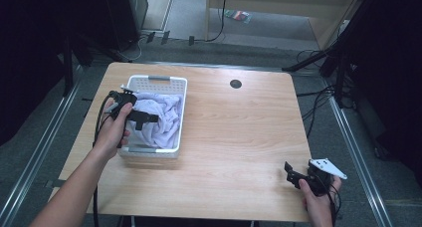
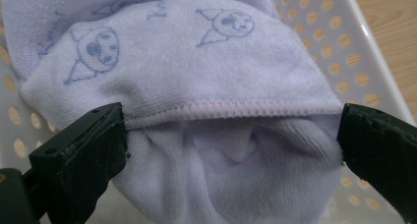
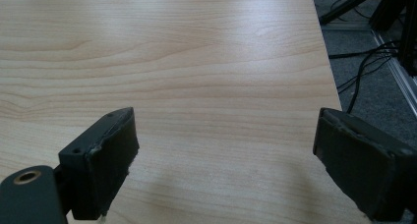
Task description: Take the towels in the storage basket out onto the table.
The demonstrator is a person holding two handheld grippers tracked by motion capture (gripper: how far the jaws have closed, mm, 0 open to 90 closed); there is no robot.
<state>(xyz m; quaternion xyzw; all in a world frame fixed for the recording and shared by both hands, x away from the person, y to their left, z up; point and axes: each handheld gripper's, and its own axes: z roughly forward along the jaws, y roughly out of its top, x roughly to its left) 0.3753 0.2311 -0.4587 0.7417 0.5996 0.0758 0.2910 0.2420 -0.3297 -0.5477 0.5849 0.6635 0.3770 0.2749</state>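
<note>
A pale lilac terry towel with printed cartoon faces lies bunched in a white perforated plastic basket on the light wooden table. Soft, light and limp, it is best pinched at its stitched hem. The left tongs stand apart around that fold; the right tongs are held apart above bare table.

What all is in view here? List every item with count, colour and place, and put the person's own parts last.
basket: one, white, perforated, on the table's left half
towel: one, pale lilac with printed cartoon faces, bunched inside the basket
table: one, light wood, centre of the high view
grommet: one, black, round, near the table's far edge
cables: several, black, on the grey floor to the right
left gripper: one, black, open, its jaws either side of a towel fold
right gripper: one, black, open, over the table's near right corner
hands: two, left hand by the basket, right hand at the near right edge
</note>
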